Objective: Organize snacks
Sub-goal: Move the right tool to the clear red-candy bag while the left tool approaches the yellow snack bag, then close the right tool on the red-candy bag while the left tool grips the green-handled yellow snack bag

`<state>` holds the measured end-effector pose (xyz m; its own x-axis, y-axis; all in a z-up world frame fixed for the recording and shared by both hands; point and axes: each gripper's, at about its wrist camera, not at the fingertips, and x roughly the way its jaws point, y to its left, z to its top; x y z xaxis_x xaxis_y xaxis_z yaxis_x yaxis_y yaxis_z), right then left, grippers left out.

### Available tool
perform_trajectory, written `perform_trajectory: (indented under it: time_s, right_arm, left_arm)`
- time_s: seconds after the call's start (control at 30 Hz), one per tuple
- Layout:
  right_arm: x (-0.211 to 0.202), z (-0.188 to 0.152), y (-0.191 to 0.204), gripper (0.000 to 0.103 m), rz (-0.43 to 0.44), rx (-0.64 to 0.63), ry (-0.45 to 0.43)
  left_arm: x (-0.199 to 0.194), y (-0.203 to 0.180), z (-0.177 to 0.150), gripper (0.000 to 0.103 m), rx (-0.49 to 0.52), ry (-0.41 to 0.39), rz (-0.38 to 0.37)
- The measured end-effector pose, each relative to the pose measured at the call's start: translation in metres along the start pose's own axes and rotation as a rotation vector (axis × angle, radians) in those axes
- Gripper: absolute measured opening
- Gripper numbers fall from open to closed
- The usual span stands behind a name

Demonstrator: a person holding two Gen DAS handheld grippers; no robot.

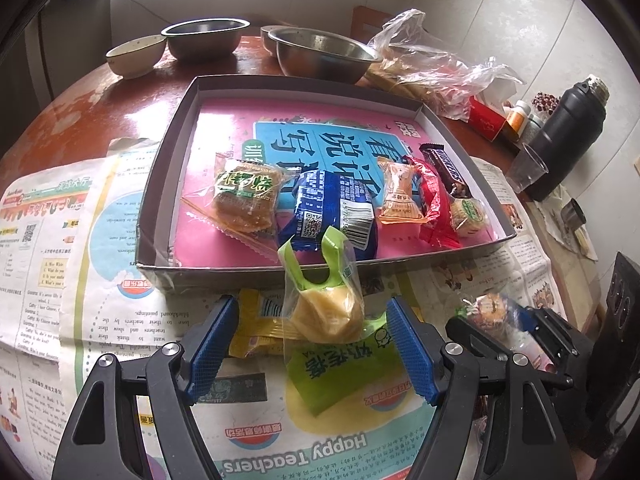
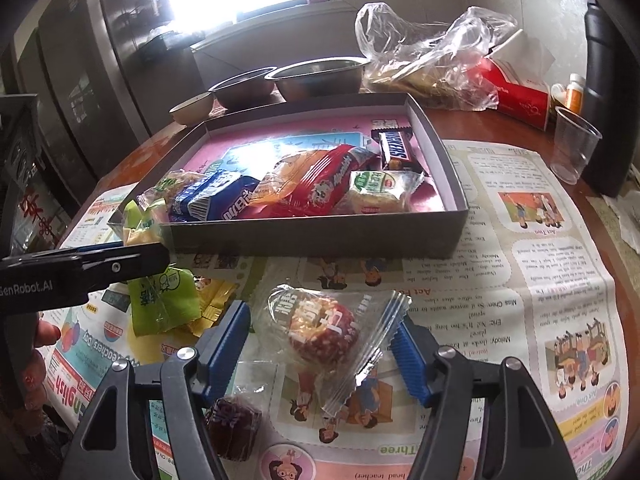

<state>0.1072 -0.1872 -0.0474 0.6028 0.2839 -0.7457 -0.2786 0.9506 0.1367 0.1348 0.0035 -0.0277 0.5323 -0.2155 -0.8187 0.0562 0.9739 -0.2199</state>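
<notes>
In the left wrist view our left gripper stands spread wide, its blue pads either side of the green-wrapped pastry without touching it; the pastry lies on the newspaper just outside the near wall of the box, overlapping a yellow packet at its 9 o'clock. We judge this pastry light and crumbly under a slippery, crackling film, so we would close on the firm yellow cake itself, not on the loose twisted top that rises toward 12 o'clock. The box, a shallow dark tray lined with a pink printed sheet, holds a row of snacks along its near side: a clear-wrapped brown cake at 9 o'clock, a blue packet in the middle, then an orange candy pack, a red packet, a chocolate bar and a small green-labelled cake toward 3 o'clock; the far half is bare. Two steel bowls sit beyond it at 12 o'clock. In the right wrist view our right gripper is likewise open, framing the red seeded ball in clear wrap on the newspaper, apart from both pads. We reckon it light, firmer than the pastry, its wrapper baggy, so the round body is the place to pinch. A dark purple sweet lies at 7 o'clock, the box at 12 o'clock
</notes>
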Motion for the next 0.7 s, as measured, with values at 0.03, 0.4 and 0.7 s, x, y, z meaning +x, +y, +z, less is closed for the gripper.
perform_trajectory:
  time_s: [0.03, 0.4, 0.7]
  right_arm:
    - [0.0, 0.0, 0.0, 0.056, 0.004, -0.003, 0.001]
    - [-0.005, -0.001, -0.01, 0.05, 0.012, 0.02, -0.034]
    - [-0.009, 0.0, -0.015, 0.05, 0.02, 0.038, -0.045]
  left_arm:
    - [0.001, -0.001, 0.0, 0.078, 0.0, 0.0, 0.0]
    - [0.01, -0.007, -0.002, 0.054, 0.008, 0.017, 0.027]
    - [0.005, -0.007, -0.003, 0.04, 0.024, 0.004, 0.038]
